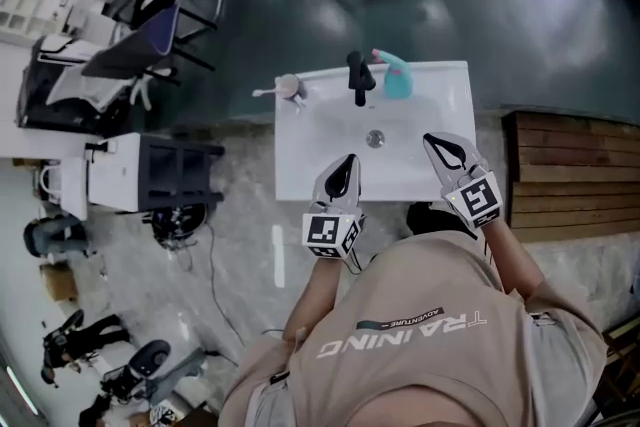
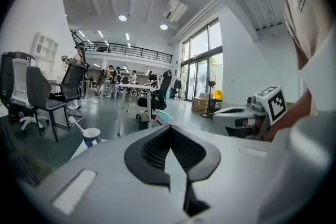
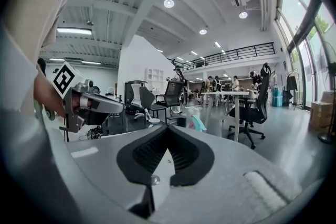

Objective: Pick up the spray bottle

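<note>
I hold my left gripper (image 1: pixel 348 161) and right gripper (image 1: pixel 431 141) pressed shut and empty over the sink's (image 1: pixel 308 137) near edge, probably because the spray bottle (image 1: pixel 397 76) stands far back beside the tap (image 1: pixel 358 81).

Left gripper (image 2: pixel 170 129) fingers (image 2: pixel 149 152) together, empty; cup (image 2: pixel 92 137) at left, right gripper (image 2: pixel 218 113) at right.

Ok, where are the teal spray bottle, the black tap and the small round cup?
teal spray bottle (image 1: pixel 398 82), head view, on its body.
black tap (image 1: pixel 359 83), head view, on its upright stem.
small round cup (image 1: pixel 289 86), head view, on its top.
</note>
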{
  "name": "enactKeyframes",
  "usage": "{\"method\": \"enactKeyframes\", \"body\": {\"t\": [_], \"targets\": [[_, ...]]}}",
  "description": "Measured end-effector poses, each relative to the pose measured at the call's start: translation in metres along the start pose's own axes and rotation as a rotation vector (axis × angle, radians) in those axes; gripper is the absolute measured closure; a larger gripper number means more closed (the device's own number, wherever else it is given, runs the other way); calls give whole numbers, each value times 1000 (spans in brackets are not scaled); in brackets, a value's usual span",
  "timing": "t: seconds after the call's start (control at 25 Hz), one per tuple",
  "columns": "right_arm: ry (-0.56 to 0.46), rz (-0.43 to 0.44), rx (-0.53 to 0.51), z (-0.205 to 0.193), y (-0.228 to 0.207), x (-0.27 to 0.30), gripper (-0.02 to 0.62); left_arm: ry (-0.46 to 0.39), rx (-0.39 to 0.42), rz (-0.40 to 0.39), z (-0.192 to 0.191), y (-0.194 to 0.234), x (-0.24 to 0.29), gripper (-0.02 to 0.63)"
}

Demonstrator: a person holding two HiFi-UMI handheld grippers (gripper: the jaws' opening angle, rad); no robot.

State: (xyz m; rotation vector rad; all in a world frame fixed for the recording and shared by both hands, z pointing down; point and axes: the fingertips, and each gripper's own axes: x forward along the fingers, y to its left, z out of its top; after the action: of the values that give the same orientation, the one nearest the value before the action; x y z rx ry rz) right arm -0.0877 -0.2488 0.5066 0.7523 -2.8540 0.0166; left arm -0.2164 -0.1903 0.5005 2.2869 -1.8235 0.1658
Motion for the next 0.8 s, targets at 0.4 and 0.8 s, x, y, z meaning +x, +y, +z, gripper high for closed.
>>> {"method": "enactKeyframes", "body": {"t": [0.4, 0.8], "targets": [[-76, -44, 52, 6, -57, 15, 594, 49, 81, -56, 15, -12, 69, 588], [-67, -114, 59, 3, -74, -4, 594, 55, 78, -106, 17, -17, 114, 588]]}}
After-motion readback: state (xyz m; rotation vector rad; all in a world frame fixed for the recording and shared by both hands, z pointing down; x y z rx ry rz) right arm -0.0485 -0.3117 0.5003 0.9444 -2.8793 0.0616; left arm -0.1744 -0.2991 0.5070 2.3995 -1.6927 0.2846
